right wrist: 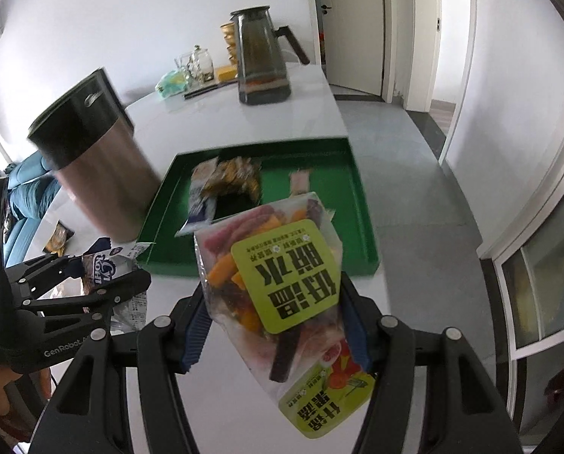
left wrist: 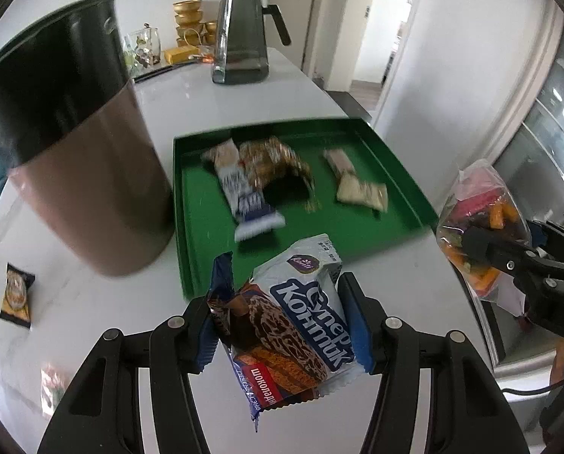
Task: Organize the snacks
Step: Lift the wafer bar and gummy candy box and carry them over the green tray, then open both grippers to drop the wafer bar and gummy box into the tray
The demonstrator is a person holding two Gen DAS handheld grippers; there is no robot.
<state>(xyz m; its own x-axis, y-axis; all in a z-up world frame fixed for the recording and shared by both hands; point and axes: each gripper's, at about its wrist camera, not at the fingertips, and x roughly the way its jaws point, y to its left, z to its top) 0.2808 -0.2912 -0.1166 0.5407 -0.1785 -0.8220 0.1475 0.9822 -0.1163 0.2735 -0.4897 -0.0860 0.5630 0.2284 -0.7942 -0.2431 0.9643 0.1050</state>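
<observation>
Left claw (left wrist: 282, 325) pinches a chocolate biscuit pack (left wrist: 293, 333) by its sides; right claw (right wrist: 276, 325) pinches a clear bag of dried vegetable chips (right wrist: 278, 283). Both hang above the white tabletop (left wrist: 244, 90), just short of the green tray (left wrist: 395, 212). Best to clear the near rim, set each pack on bare green beside the wrapped bars (left wrist: 244, 189), and steer wide of the metal canister (left wrist: 85, 174) at left.

Count: one green tray (left wrist: 403, 174) holding three snack packets (left wrist: 244, 185); two tools (left wrist: 282, 321), each gripping one packet; one loose packet (left wrist: 16, 295) on desk (left wrist: 244, 87).
</observation>
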